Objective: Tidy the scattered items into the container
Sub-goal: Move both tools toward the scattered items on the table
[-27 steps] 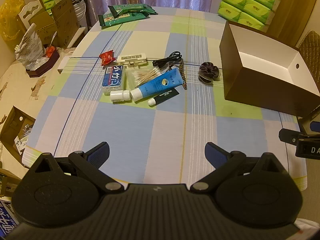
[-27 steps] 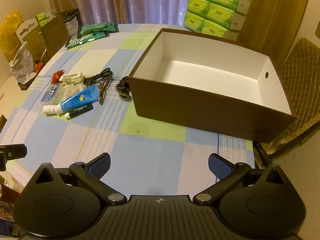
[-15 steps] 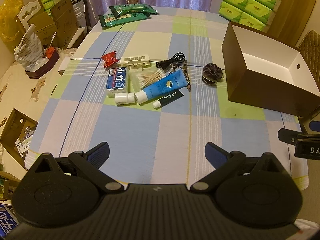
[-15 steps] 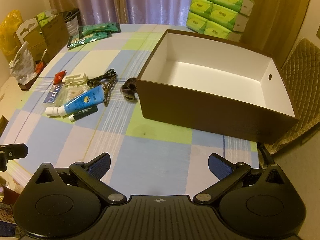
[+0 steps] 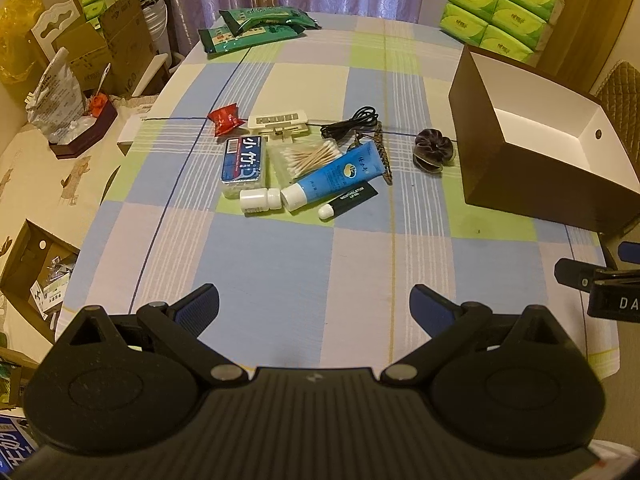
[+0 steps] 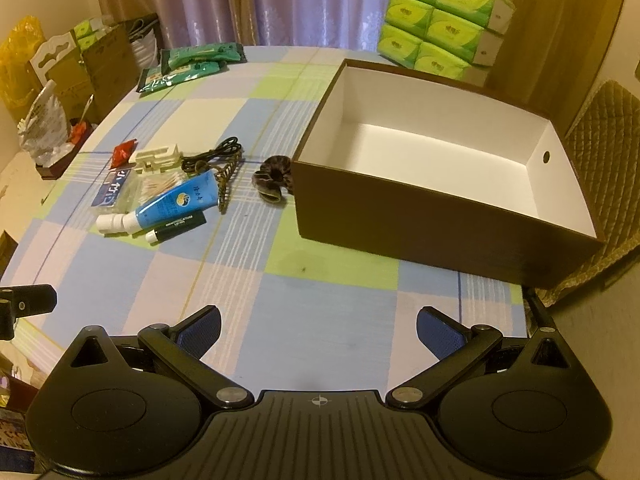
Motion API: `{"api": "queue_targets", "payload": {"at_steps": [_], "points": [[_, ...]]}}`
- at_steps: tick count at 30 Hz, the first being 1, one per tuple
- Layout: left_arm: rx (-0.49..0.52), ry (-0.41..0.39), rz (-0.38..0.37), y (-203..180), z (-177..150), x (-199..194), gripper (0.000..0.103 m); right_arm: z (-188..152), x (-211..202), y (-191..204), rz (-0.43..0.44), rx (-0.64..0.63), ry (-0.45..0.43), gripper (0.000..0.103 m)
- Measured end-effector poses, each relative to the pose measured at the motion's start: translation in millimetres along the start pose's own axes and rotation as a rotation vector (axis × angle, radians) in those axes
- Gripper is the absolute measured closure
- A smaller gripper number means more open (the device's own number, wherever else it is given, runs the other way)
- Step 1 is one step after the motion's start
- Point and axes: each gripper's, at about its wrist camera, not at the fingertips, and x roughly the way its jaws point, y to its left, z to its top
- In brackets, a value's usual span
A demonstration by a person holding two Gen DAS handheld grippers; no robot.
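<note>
A brown box (image 6: 440, 208) with a white, empty inside stands on the right of the checked table; its corner also shows as the box (image 5: 520, 168). Left of it lies a cluster: a blue tube (image 5: 336, 174), a white bottle (image 5: 260, 200), a black lip balm (image 5: 348, 200), cotton swabs (image 5: 308, 156), a blue-labelled pack (image 5: 245, 160), a red wrapper (image 5: 225, 120), a cream clip (image 5: 278, 122), a black cable (image 5: 352, 122), a dark scrunchie (image 5: 434, 150). My left gripper (image 5: 314, 312) hovers open at the near table edge. My right gripper (image 6: 318, 330) is open in front of the box.
Green packets (image 5: 256, 26) lie at the table's far end. Green tissue packs (image 6: 444, 32) are stacked behind the box. Cardboard boxes and bags (image 5: 80, 52) crowd the floor on the left. A quilted chair (image 6: 604, 128) stands right of the box.
Both grippers have pulled back a little and drifted left, so the items and box sit slightly further right in view. Both stay open and nothing on the table has moved.
</note>
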Motion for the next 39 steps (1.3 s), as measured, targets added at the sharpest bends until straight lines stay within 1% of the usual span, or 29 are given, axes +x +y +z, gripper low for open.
{"api": "queue_targets", "payload": {"at_steps": [14,21,24,32,39], "points": [[-0.005,0.012,-0.007,20,3,2,0.003,3,5,16,0.000,-0.005,0.007,0.002],[-0.005,0.021,0.000,29,6,8,0.002,8,12,30,0.026,0.004,0.012,0.002],[-0.004,0.029,0.000,34,9,12,0.002,11,15,34,0.047,0.009,0.000,0.002],[0.005,0.030,0.000,44,18,22,0.001,18,25,45,0.066,0.019,-0.028,0.002],[0.013,0.030,-0.007,56,28,29,0.001,25,33,57,0.092,-0.001,-0.051,0.002]]}}
